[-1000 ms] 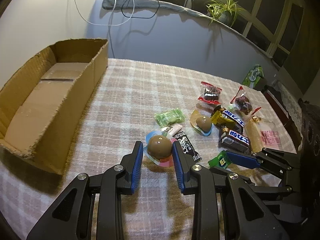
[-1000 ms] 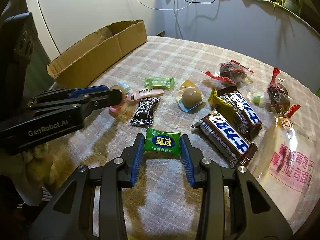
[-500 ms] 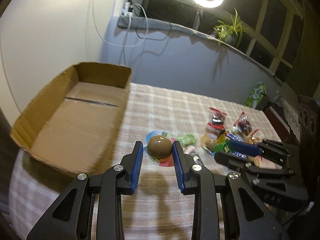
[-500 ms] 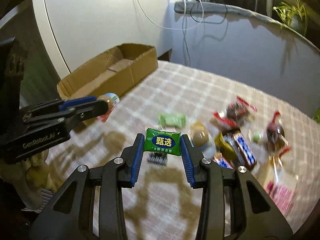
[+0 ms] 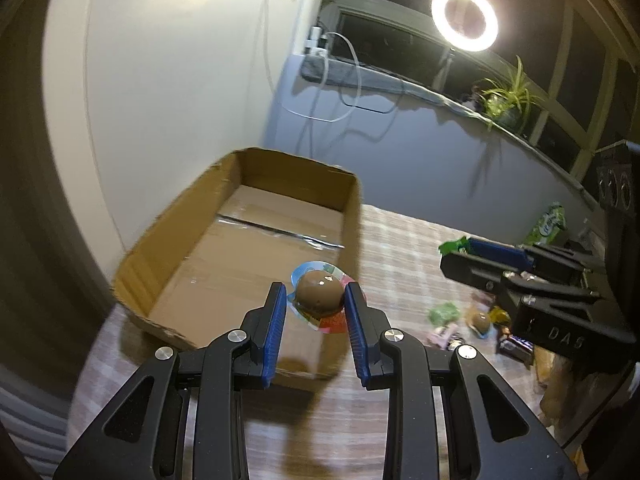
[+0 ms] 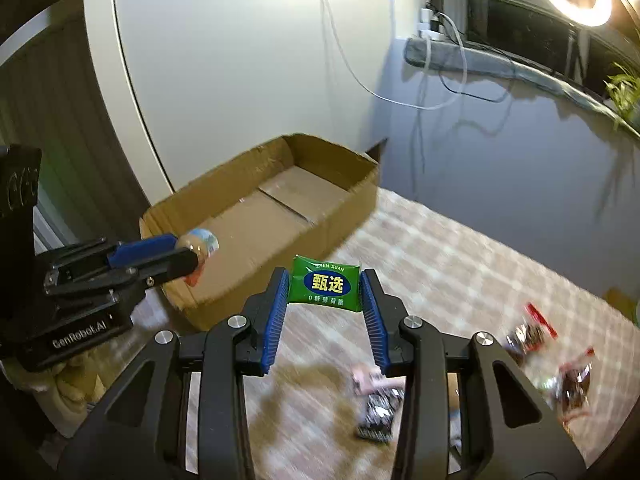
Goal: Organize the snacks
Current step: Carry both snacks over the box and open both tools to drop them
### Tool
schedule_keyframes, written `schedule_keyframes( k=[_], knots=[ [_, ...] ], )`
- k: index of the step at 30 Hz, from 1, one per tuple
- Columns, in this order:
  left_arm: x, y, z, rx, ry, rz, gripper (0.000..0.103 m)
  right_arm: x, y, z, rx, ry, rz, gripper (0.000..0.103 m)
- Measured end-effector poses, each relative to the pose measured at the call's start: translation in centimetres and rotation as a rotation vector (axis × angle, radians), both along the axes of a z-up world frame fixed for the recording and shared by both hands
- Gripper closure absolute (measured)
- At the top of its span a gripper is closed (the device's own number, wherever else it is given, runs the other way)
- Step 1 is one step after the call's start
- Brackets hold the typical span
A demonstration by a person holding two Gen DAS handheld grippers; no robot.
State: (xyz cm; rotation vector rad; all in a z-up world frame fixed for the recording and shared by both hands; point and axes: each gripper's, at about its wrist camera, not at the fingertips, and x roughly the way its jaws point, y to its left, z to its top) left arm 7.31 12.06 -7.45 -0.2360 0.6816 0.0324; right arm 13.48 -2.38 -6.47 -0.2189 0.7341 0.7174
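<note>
The brown chocolate egg (image 5: 320, 294) on its colourful backing is sitting clamped between the left gripper (image 5: 316, 300) pads, dome facing up, held over the near corner of the cardboard box (image 5: 248, 240). Only the right wrist view is showing the printed face of the green candy packet (image 6: 326, 283): the right gripper (image 6: 326, 294) is pinching its short ends, long axis lying crosswise between the fingers, above the checked tablecloth (image 6: 460, 272) just beside the box.

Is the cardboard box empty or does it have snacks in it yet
Empty. Both wrist views show only the bare taped floor of the cardboard box; nothing lies inside.
</note>
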Motion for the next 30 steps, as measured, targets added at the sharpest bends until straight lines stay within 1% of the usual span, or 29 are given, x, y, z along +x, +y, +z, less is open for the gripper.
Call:
schedule_keyframes(
  k=[7, 16, 22, 27, 30],
  knots=[
    [0.2, 2.6, -0.7, 0.005, 0.015, 0.054, 0.075, 1.8, 4.0, 0.0, -0.006, 0.003, 0.04, 0.065],
    [0.4, 4.1, -1.2, 0.005, 0.029, 0.087, 0.075, 3.5, 9.1, -1.6, -0.036, 0.019, 0.091, 0.065],
    [0.4, 4.4, -1.4, 0.001, 0.036, 0.089, 0.075, 4.3, 10.7, -2.8, -0.052, 0.046, 0.103, 0.064],
    [0.5, 4.3, -1.3, 0.003, 0.042, 0.086, 0.074, 4.4, 11.3, -3.3, -0.067, 0.048, 0.108, 0.064],
    [0.5, 4.3, -1.3, 0.002, 0.041, 0.091, 0.074, 4.4, 11.5, -3.3, -0.075, 0.038, 0.108, 0.058]
  ],
)
